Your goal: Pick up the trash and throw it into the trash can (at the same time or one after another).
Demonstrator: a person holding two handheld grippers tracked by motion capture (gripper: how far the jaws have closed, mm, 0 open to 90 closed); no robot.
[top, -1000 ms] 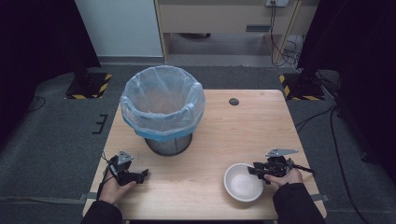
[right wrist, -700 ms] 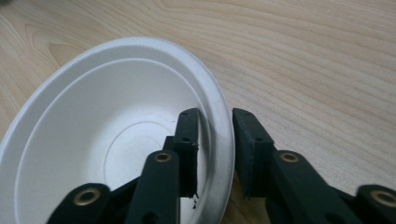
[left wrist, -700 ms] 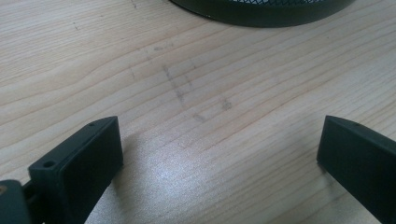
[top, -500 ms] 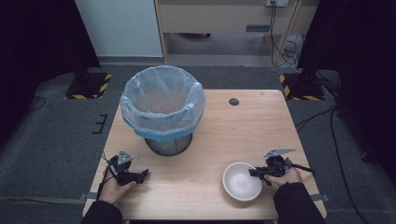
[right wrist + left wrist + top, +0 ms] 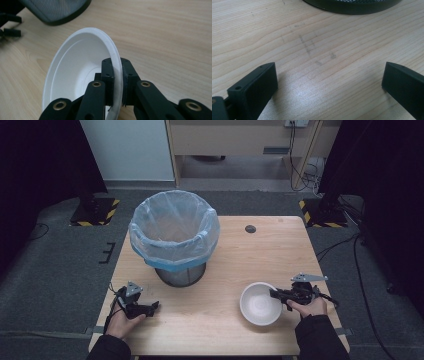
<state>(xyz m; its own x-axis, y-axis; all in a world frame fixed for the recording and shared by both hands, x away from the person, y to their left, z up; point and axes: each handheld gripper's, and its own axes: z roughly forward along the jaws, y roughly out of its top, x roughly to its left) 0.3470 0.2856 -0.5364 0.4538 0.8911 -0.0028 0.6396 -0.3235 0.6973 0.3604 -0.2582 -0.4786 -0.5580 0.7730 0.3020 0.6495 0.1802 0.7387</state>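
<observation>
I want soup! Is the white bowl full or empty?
Empty. The round white paper bowl shows only its bare white inside, while the right hand-held gripper pinches its rim.

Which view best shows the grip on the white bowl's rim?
The right gripper view: the right gripper has its fingers clamped on the white bowl rim. The high view shows the bowl whole but small.

The right hand-held gripper (image 5: 117, 82) has just been closing, and its jaws now pinch tight. The left hand-held gripper (image 5: 329, 82) stays wide open.
</observation>
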